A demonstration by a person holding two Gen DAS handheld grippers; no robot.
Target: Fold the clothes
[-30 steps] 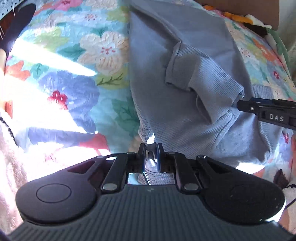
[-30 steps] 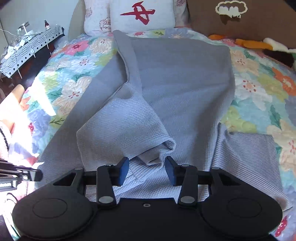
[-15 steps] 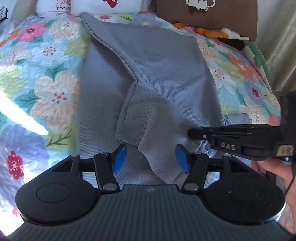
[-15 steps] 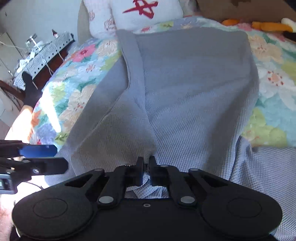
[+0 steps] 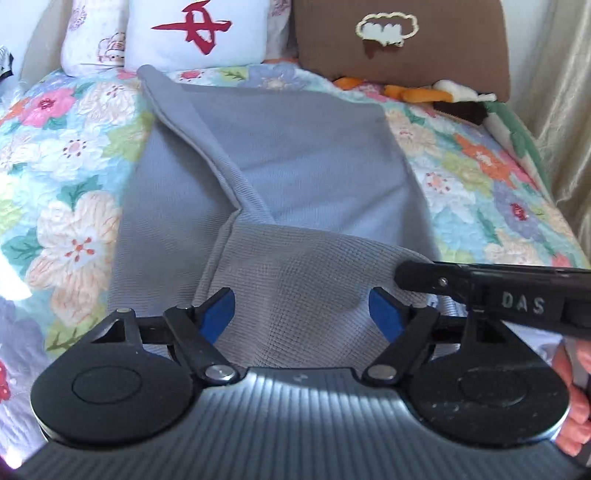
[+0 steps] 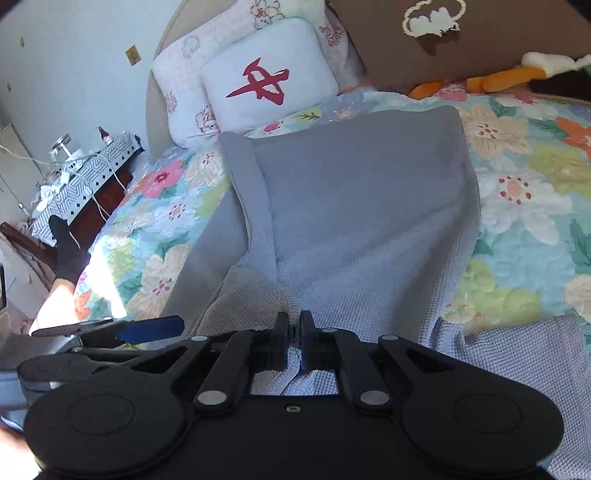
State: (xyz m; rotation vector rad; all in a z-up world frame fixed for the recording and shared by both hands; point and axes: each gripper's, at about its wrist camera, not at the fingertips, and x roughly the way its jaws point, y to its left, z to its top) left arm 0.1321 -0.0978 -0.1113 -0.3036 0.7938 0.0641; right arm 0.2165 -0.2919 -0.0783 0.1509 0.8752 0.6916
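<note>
A grey waffle-knit garment (image 5: pixel 288 177) lies spread along a floral bedspread (image 5: pixel 70 229), one side folded over its middle. My left gripper (image 5: pixel 301 314) is open, its blue pads either side of the raised near fold, touching nothing. My right gripper (image 6: pixel 293 334) is shut on the garment's near fold (image 6: pixel 258 295) and holds it lifted. The right gripper shows in the left wrist view (image 5: pixel 480 288) coming in from the right. The left gripper shows in the right wrist view (image 6: pixel 122 330) at the lower left.
Pillows (image 5: pixel 195 33) and a brown cushion (image 5: pixel 399 44) stand at the head of the bed. Plush toys (image 5: pixel 443 94) lie beside the cushion. A cluttered side table (image 6: pixel 77 177) stands left of the bed. A curtain (image 5: pixel 565 110) hangs at the right.
My left gripper let go of the garment's edge, opened and rose to face the bed head. My right gripper shut on the fold and lifted it toward me.
</note>
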